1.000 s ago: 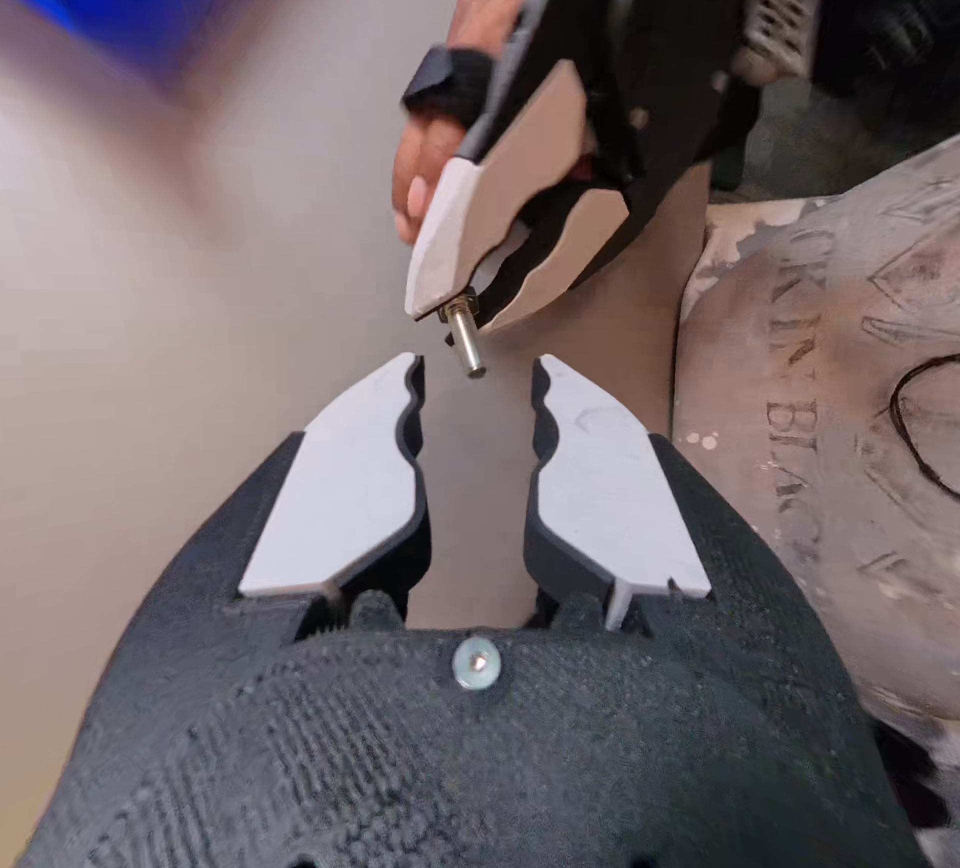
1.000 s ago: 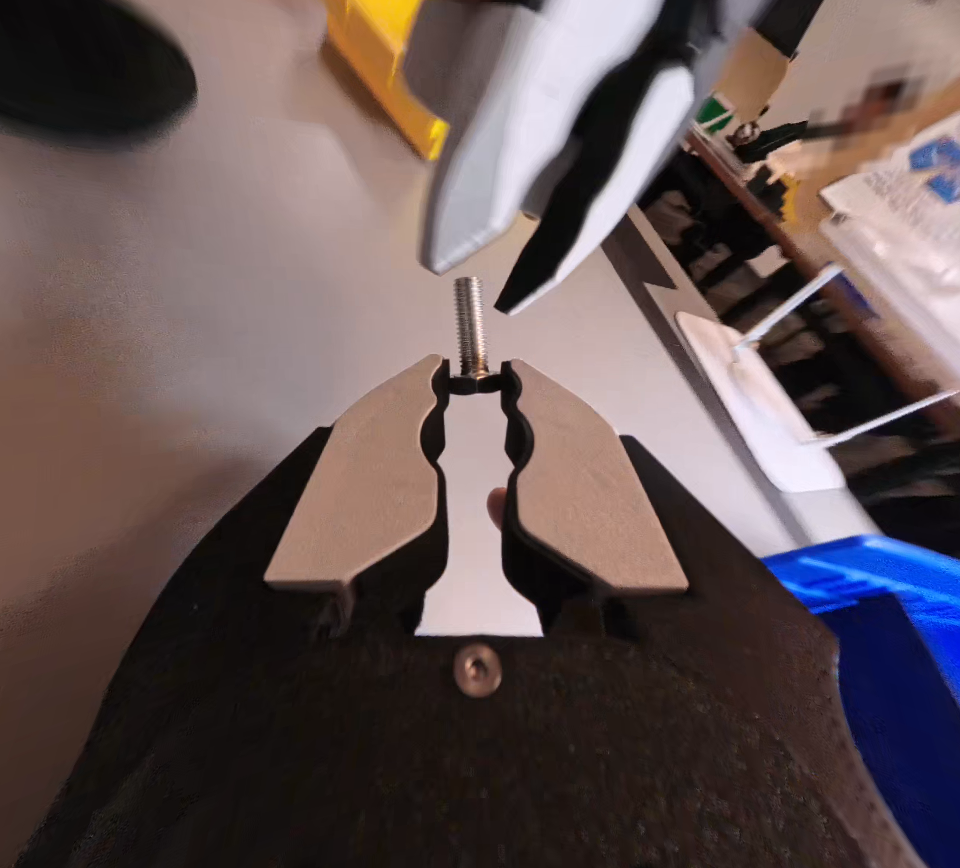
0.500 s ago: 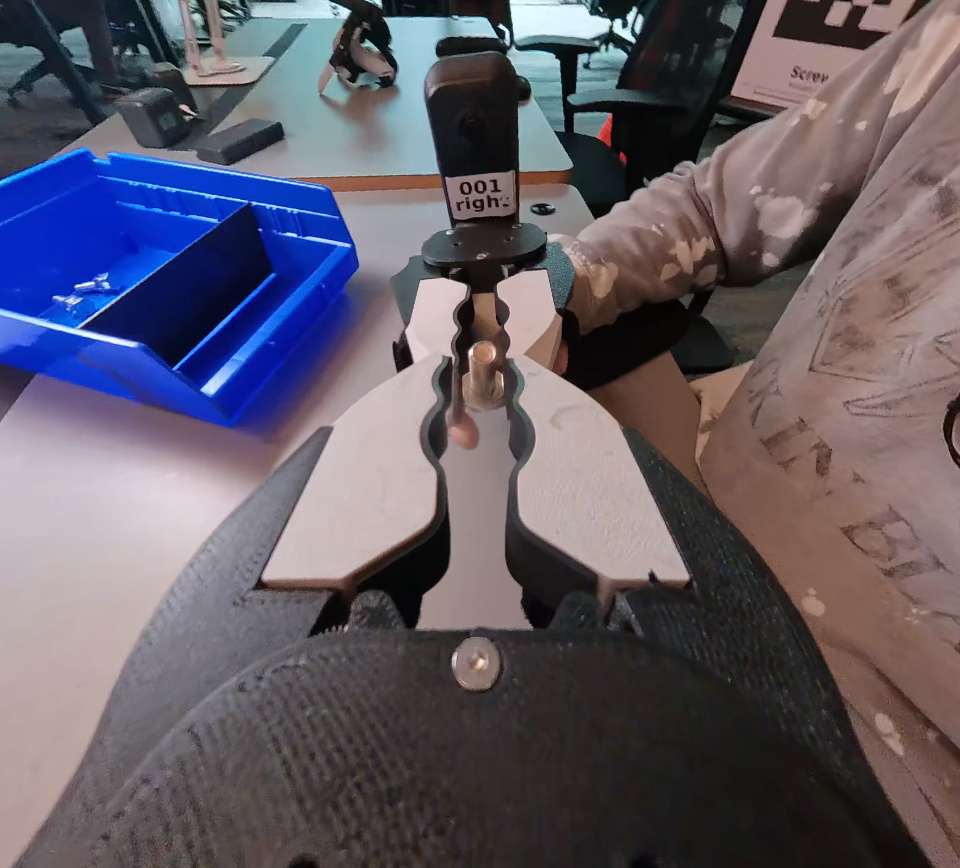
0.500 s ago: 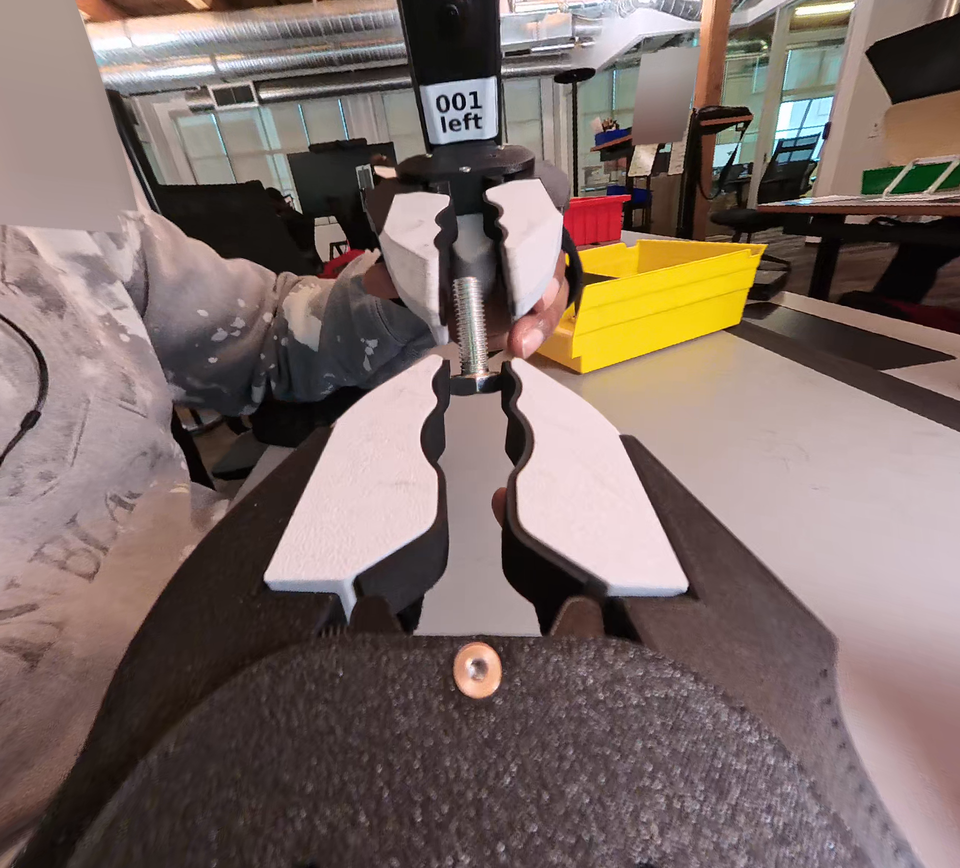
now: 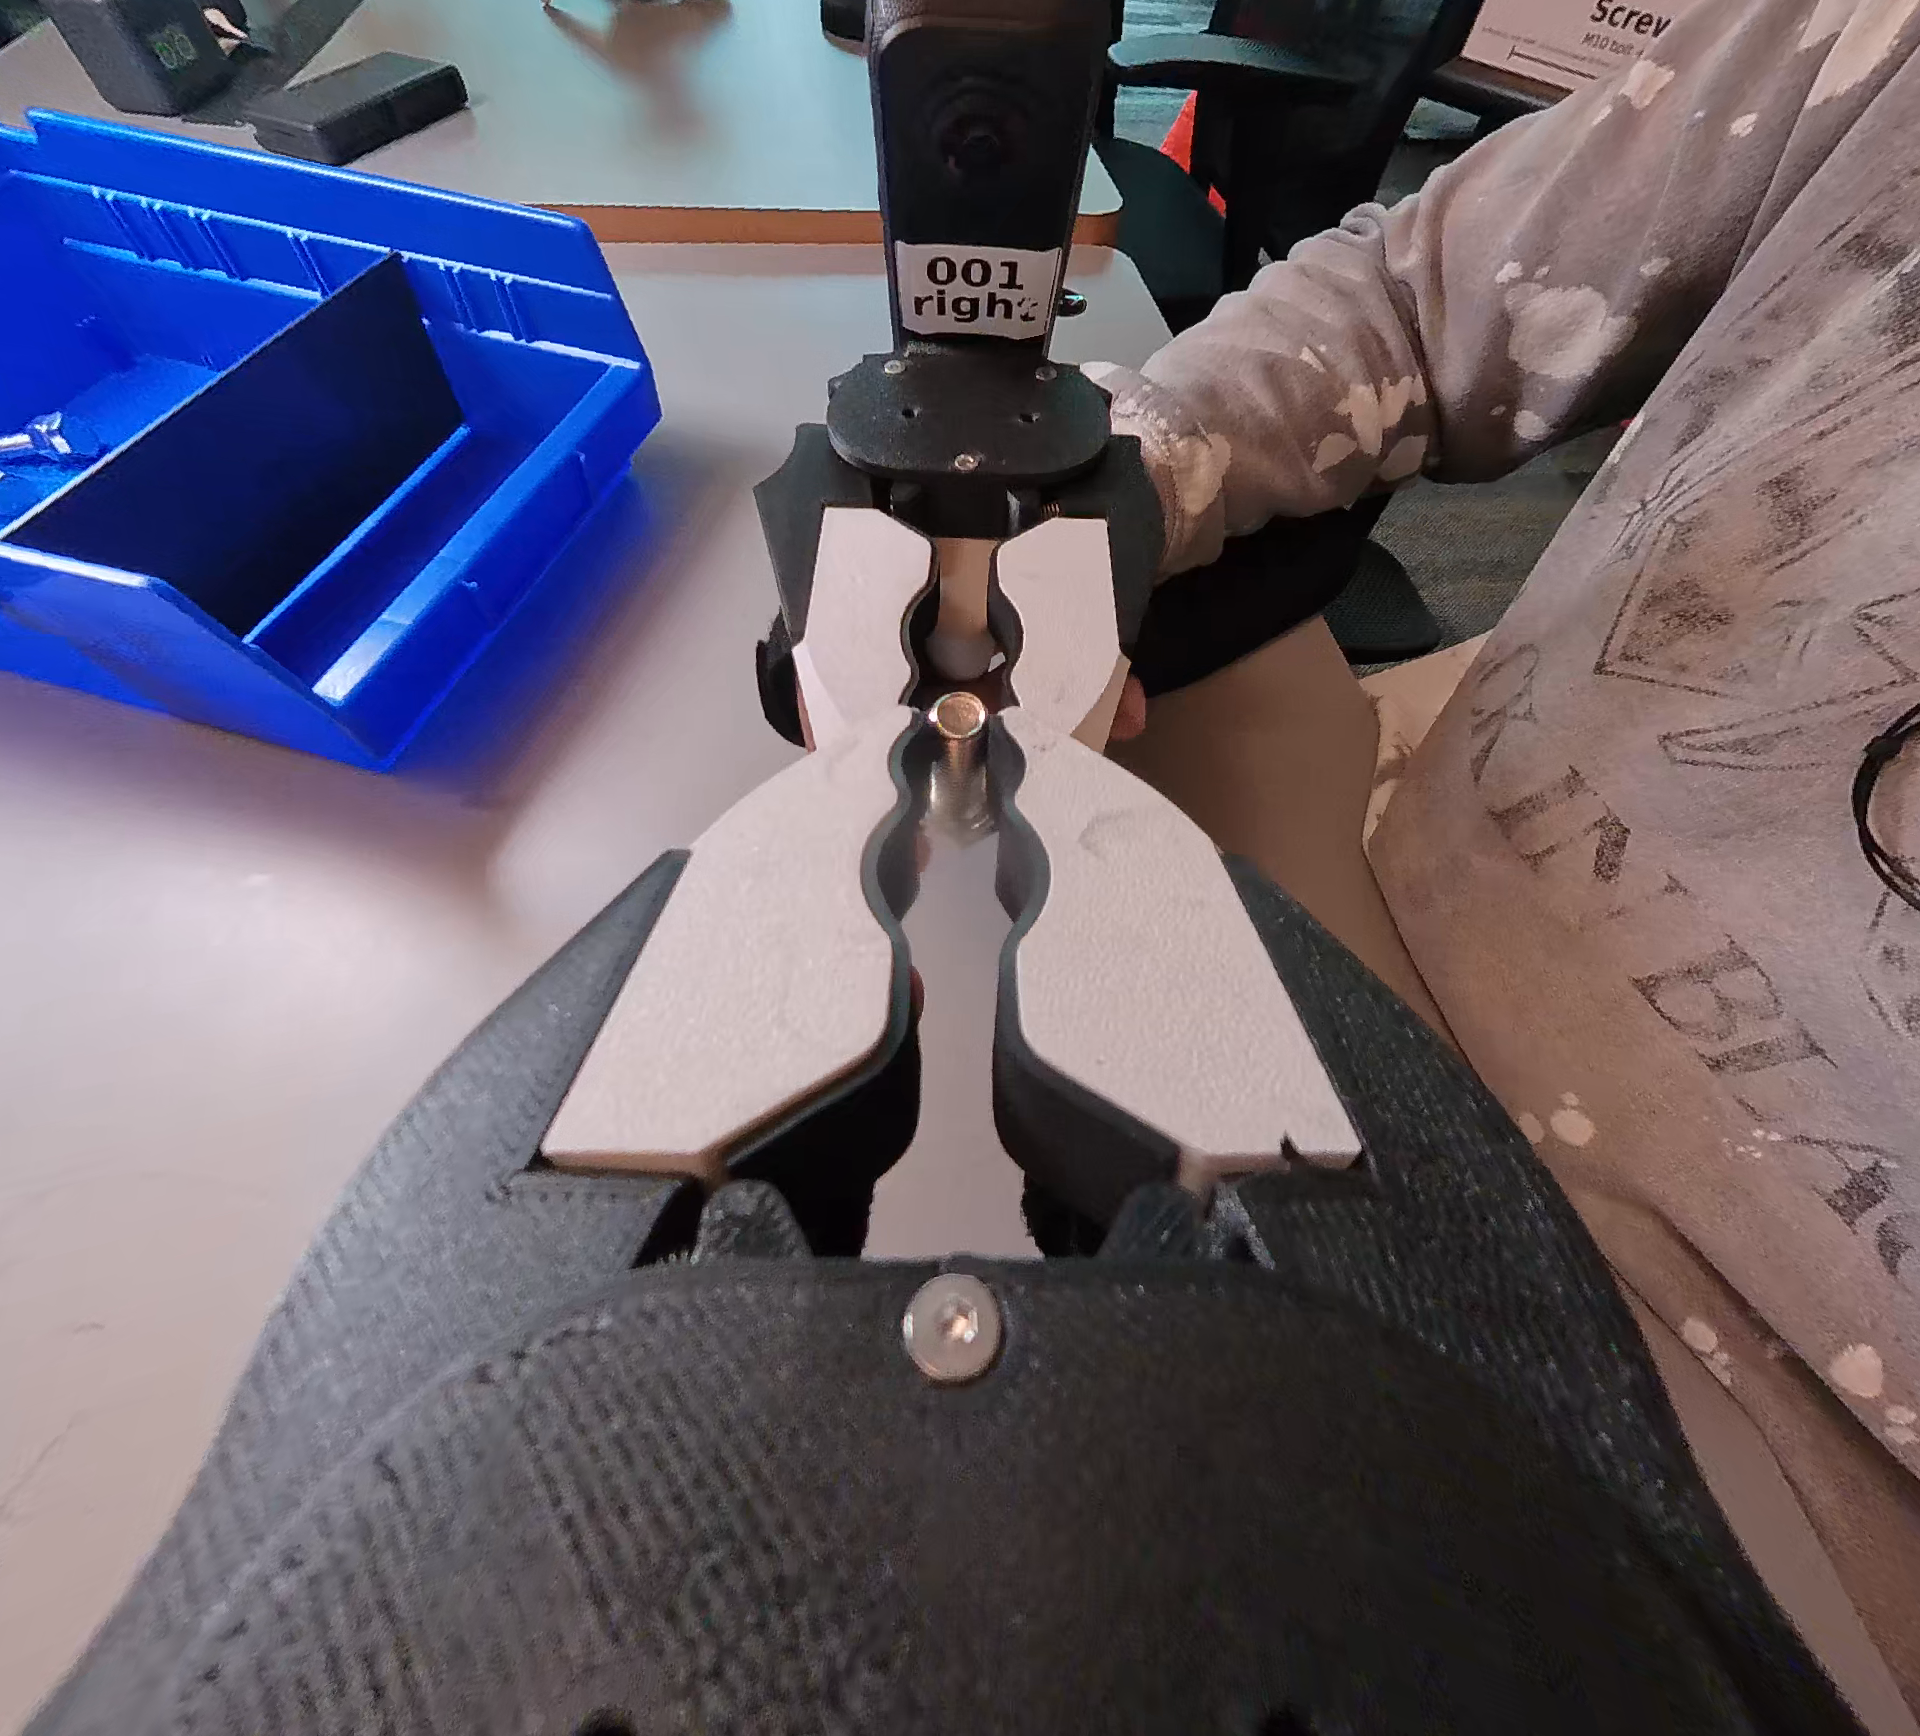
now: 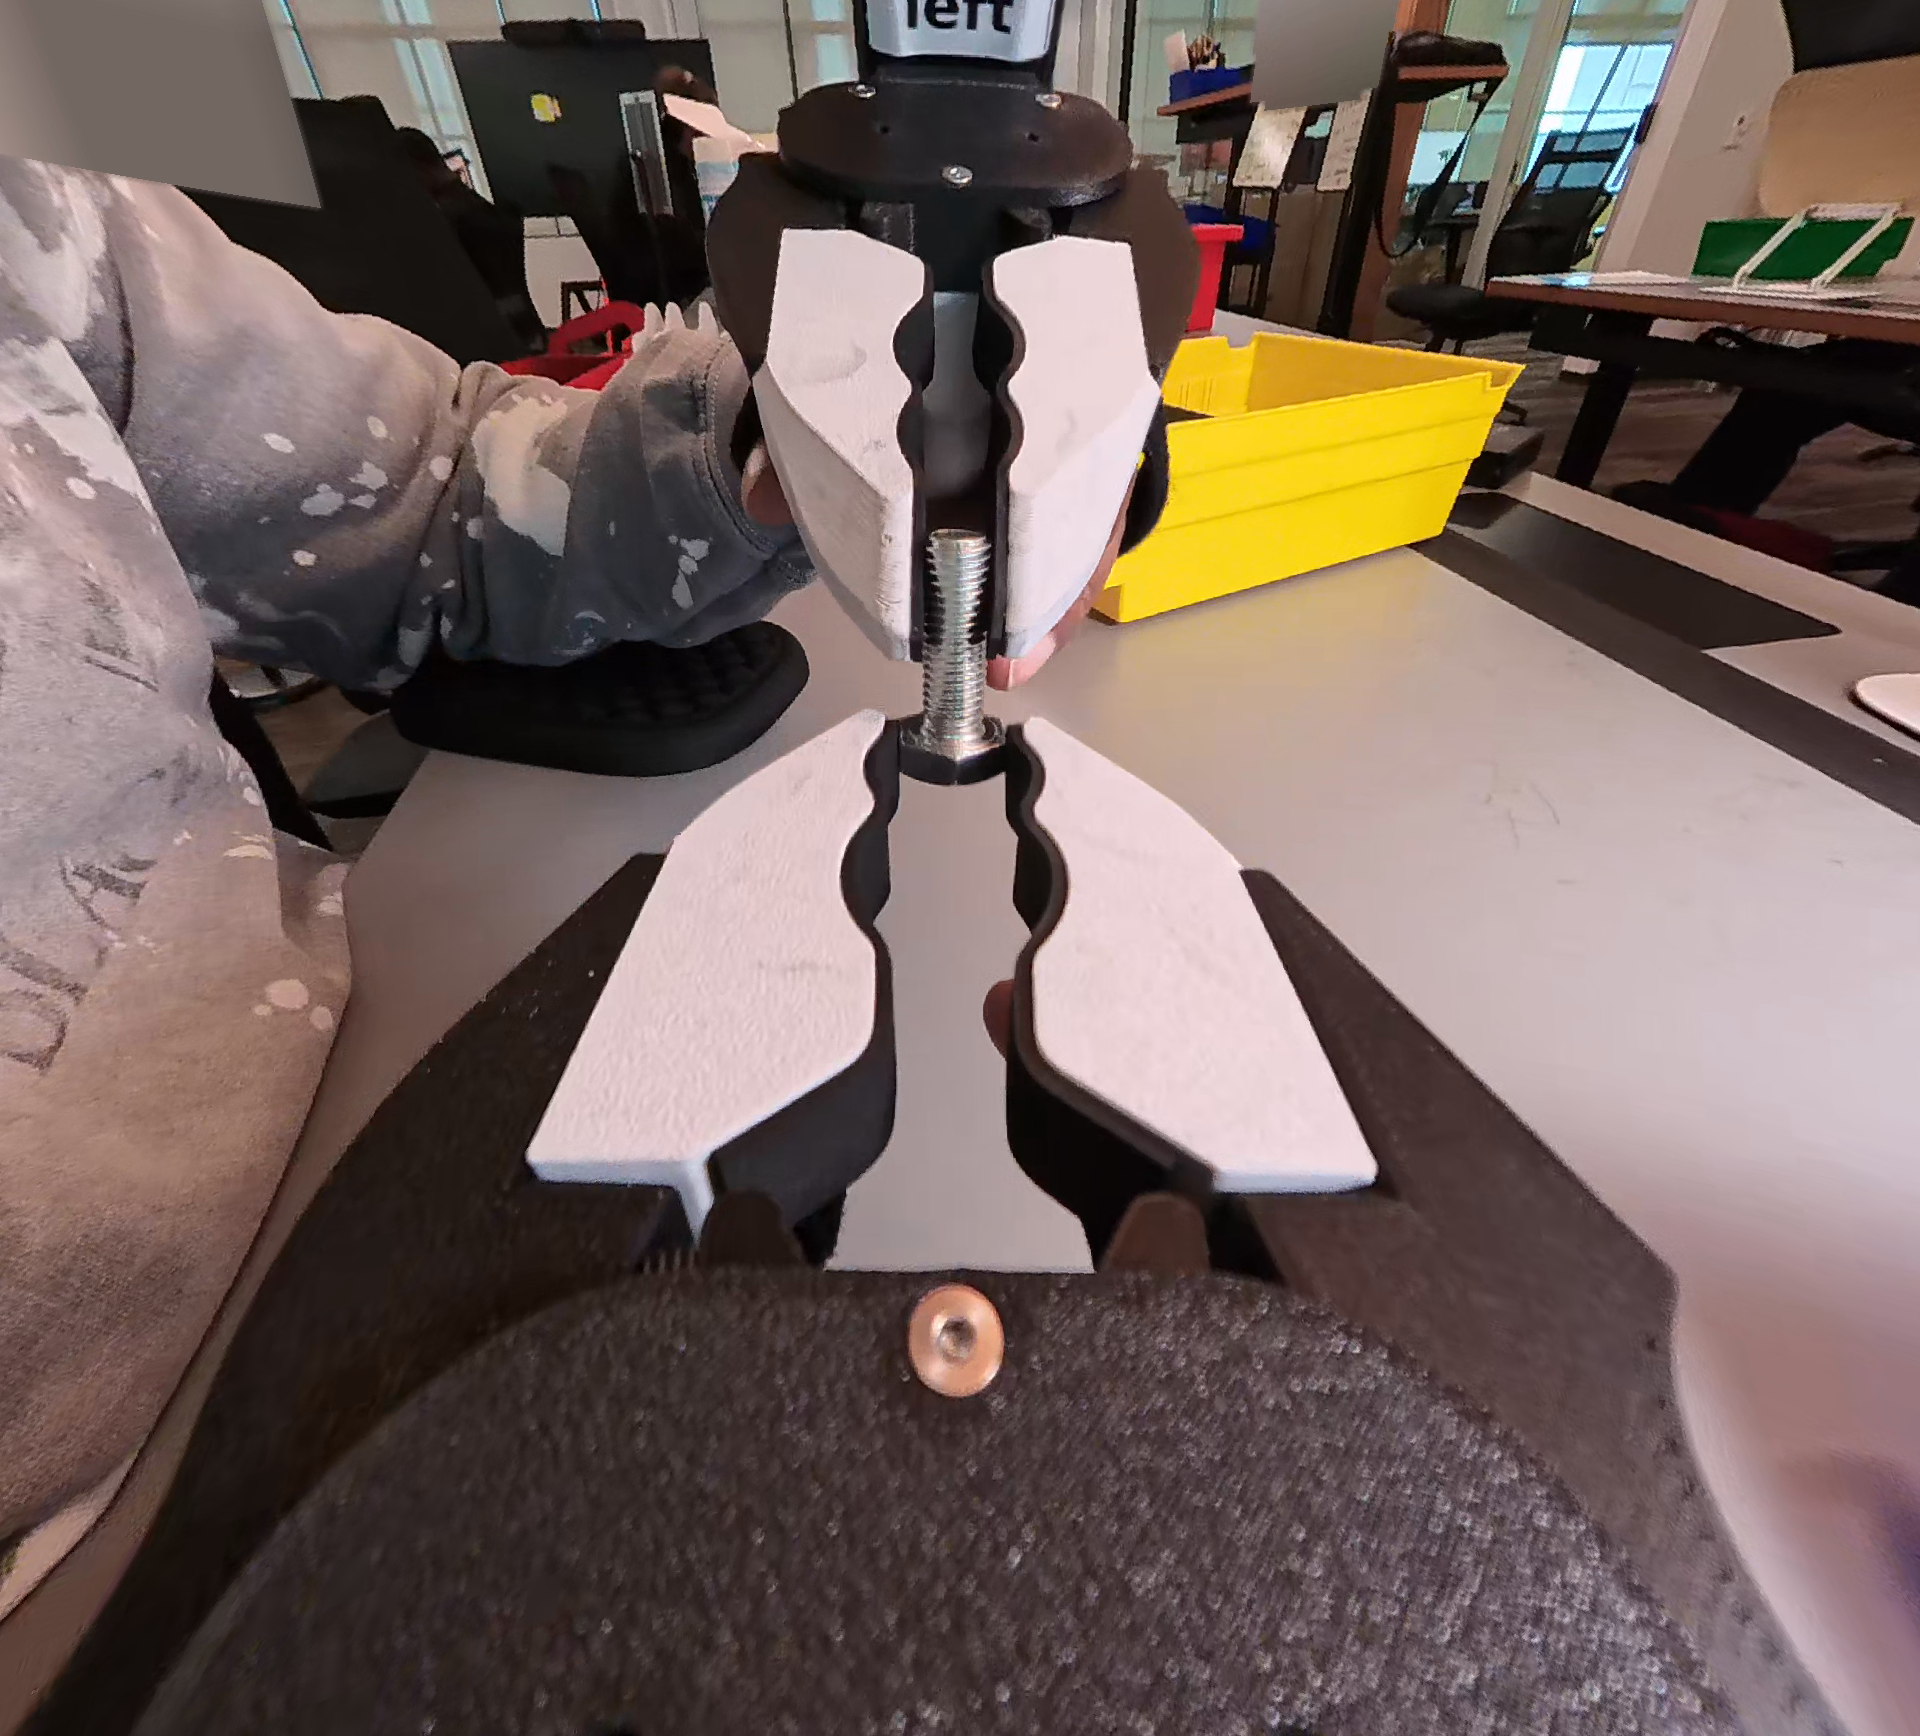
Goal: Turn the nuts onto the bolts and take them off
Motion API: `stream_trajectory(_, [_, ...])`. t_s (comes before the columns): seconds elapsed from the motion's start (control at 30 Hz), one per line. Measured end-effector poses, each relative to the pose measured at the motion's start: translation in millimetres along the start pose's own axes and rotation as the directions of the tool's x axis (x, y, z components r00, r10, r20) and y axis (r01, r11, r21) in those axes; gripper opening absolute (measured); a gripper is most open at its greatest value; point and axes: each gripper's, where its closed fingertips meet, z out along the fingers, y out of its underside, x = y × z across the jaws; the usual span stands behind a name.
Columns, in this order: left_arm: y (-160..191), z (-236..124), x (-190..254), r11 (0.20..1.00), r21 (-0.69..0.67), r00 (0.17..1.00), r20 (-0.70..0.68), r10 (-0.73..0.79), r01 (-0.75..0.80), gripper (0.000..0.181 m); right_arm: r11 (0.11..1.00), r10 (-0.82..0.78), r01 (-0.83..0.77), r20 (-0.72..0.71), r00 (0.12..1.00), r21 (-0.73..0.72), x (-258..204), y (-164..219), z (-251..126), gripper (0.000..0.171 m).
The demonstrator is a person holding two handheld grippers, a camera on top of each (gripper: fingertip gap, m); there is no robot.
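Bolt (image 6: pixel 958 637) is held in mid-air between the two grippers, above the grey table (image 6: pixel 1403 803): silvery steel, threaded shank, dark hex piece at its base, prob the nut (image 6: pixel 951 756) or the head, can't tell which. Right gripper (image 6: pixel 951 751) is clamped narrow on that hex end; left gripper (image 5: pixel 956 777) is closed on the shank w/ the flat end of the bolt poking out toward the other gripper. Risk: pads pinching bare threads may slip or bind when twisting, so nothing turns; grippers off-axis could cross-thread or drop it. Blue bin (image 5: pixel 343 481) sits left w/ some hardware; yellow bin (image 6: pixel 1309 450) is behind.
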Motion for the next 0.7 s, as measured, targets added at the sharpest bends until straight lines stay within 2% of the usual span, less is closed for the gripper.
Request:
stream_trajectory(0.57, [-2.8,0.5,0.6,1.000,0.022,1.000,0.010,0.007,-0.007,0.011,1.000,-0.005,0.005,-0.008,1.000,-0.021,0.7,-0.2,-1.7,0.018])
stream_trajectory(0.63, [-10.5,-6.9,2.4,0.998,0.059,1.000,0.004,-0.002,0.001,0.021,1.000,-0.008,0.008,-0.017,1.000,-0.015,1.6,-2.0,-2.1,0.018])
stream_trajectory(0.7, [-17.1,-23.6,-4.0,0.997,0.072,0.998,0.064,-0.003,-0.002,0.028,1.000,-0.001,0.001,-0.027,1.000,-0.001,4.0,-4.5,-5.0,0.018])
